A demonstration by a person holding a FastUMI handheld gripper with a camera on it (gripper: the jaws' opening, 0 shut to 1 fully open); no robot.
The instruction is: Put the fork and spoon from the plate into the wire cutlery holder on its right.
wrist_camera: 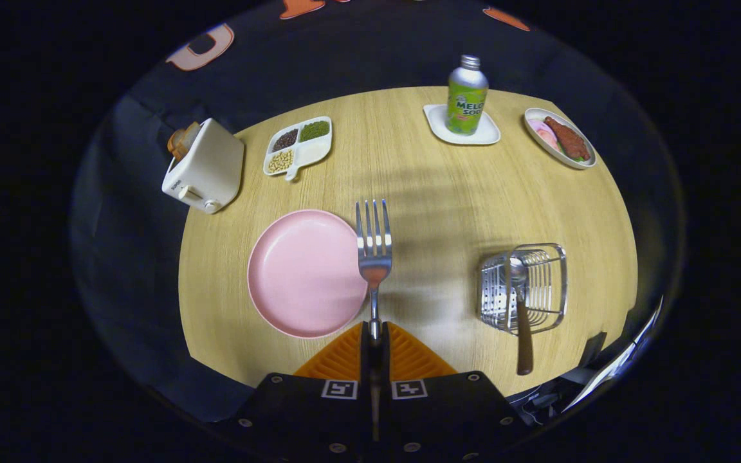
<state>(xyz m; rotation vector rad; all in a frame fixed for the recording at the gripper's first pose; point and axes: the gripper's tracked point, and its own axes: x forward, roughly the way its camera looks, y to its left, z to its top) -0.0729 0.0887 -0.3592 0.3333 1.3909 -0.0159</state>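
My gripper (374,337) is shut on the handle of a steel fork (374,244), which sticks out straight ahead of the fingers, tines forward, held above the table. The pink plate (300,273) lies bare just left of the fork. To the right stands the wire cutlery holder (528,286), with the spoon (520,308) lying in it, bowl inside and brown handle sticking out over its near rim.
On the round wooden table (435,193): a white toaster (206,167) with bread at the far left, a divided dish of beans (298,146), a green bottle (467,96) on a white coaster, and an oval dish of food (560,138) at the far right.
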